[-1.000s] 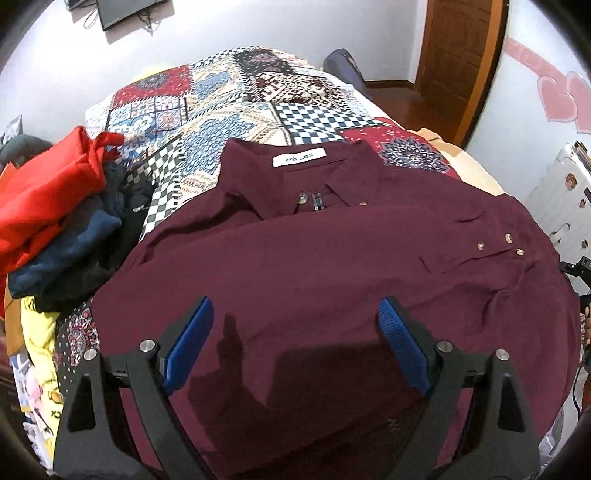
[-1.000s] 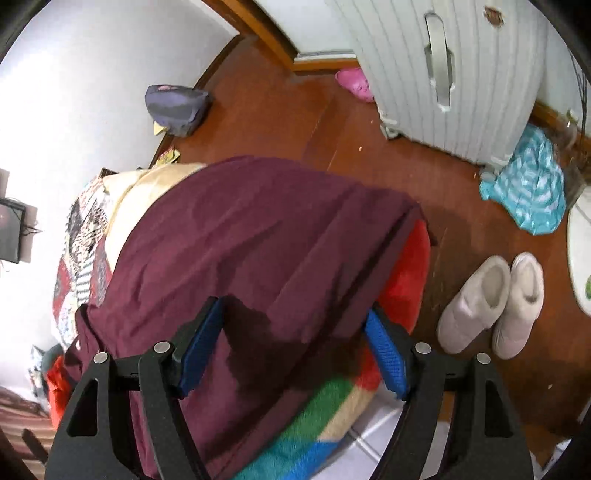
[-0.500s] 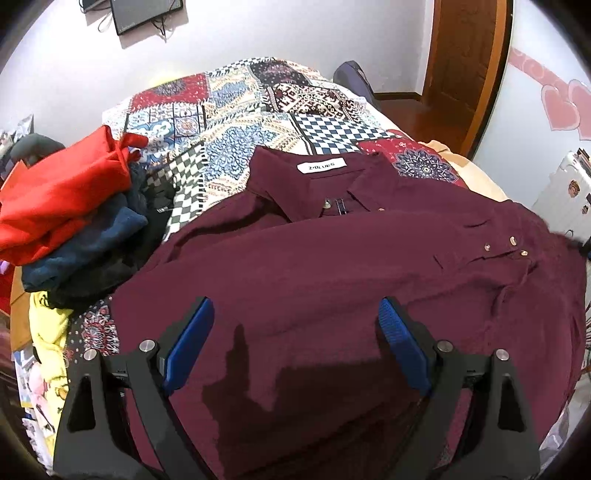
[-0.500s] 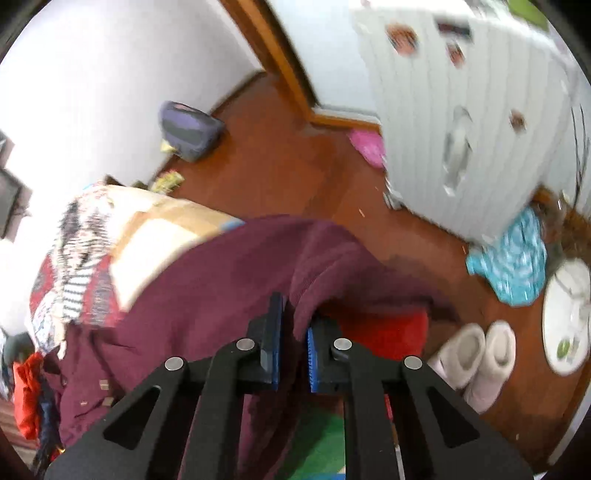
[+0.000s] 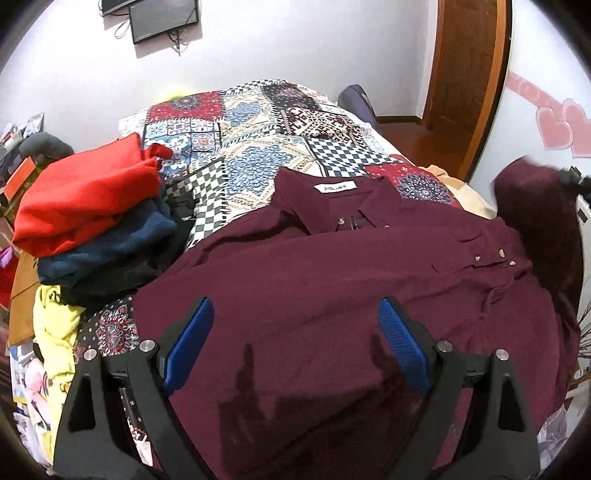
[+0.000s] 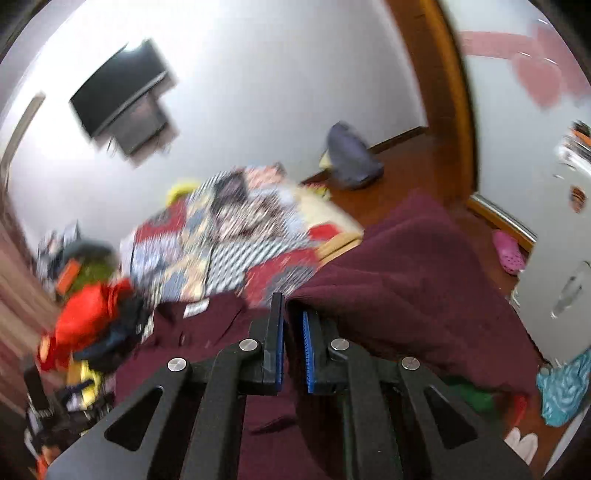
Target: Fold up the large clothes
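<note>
Left wrist view: maroon shirt [image 5: 332, 277] spread front-down over the patchwork bedspread [image 5: 251, 147], collar and white neck label [image 5: 334, 187] toward 12 o'clock, hem toward 6 o'clock, laid flat so that each side can be turned inward. At 3 o'clock, one side of the shirt lifted off the bed [image 5: 535, 214] and hanging in the air, judged as the start of a fold across the back. Left gripper [image 5: 295, 343] spread wide above the lower back of the shirt, blue pads [image 5: 400, 339] clear of the cloth, nothing between them; probably kept ready to steady or smooth the body while the other side comes over.

Right wrist view: right gripper [image 6: 293, 325] pressed together on a fold of the maroon fabric [image 6: 406, 266], cloth trapped between the blue pads and draped away toward 2 o'clock; pinched at the edge, by the look of it, so the whole side follows the pull. Heavy blur here, so exact seam or sleeve not to be told.

Outward: stack of red and dark blue clothes [image 5: 85, 206] at 9 o'clock, set aside off the working area, with something yellow [image 5: 55, 317] below it. Wall screen [image 5: 162, 18] at 11 o'clock, wooden door [image 5: 469, 74] at 1 o'clock.
</note>
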Available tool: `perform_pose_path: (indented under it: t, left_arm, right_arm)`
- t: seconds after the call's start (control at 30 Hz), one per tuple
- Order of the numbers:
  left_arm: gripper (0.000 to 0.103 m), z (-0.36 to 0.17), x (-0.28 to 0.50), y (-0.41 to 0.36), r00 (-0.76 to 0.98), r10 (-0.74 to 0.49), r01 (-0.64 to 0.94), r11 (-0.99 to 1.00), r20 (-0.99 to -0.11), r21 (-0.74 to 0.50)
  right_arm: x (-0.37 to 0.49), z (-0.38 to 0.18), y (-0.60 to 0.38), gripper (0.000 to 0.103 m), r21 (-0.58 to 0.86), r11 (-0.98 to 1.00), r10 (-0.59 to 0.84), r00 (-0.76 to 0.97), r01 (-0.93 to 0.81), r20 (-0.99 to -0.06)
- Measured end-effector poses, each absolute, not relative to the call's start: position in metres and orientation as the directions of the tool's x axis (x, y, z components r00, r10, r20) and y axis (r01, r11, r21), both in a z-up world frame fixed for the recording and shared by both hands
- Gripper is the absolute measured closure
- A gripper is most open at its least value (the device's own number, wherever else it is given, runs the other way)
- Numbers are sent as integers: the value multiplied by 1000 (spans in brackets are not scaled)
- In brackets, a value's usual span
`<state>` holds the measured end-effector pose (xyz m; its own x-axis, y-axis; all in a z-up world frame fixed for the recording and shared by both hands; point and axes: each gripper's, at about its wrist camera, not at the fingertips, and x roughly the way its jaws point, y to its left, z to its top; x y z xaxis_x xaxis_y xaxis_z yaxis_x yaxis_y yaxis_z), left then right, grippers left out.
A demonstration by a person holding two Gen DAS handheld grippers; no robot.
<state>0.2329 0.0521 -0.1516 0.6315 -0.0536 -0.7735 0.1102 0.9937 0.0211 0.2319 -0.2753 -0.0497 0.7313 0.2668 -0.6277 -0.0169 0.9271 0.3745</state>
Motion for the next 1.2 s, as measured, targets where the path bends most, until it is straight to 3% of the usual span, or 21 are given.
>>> perform_pose_path:
  t: [0.13, 0.37, 0.43, 0.5, 0.57, 0.6, 0.9, 1.2]
  left_arm:
    - [12, -154, 227, 63, 625, -48, 92, 996, -779, 12]
    - [12, -166, 223, 70, 594, -61, 75, 997, -802, -20]
    - [12, -167, 224, 68, 590, -61, 77, 997, -805, -19]
    - [12, -167, 225, 63, 591, -62, 87, 996, -804, -14]
    - [12, -165, 226, 58, 594, -66, 98, 995, -802, -9]
    - [12, -163, 226, 55, 596, -69, 104, 995, -800, -8]
    - [12, -154, 233, 28, 604, -93, 147, 989, -792, -5]
    - [12, -153, 239, 10, 595, -90, 156, 988, -799, 6]
  right_arm:
    - [242, -90, -234, 95, 353, 931, 333, 617, -95, -713]
    - [231, -140, -201, 91, 279, 949, 314, 462, -145, -829]
    - [228, -137, -201, 81, 286, 946, 323, 442, -151, -837]
    - [223, -131, -206, 52, 313, 938, 346, 433, -149, -832]
    - [217, -124, -212, 34, 317, 939, 342, 445, -132, -828]
    - [212, -118, -218, 31, 310, 943, 330, 467, -122, -820]
    - [198, -111, -296, 30, 382, 918, 265, 554, 106, -789]
    - [196, -161, -371, 30, 517, 754, 253, 546, 406, -799]
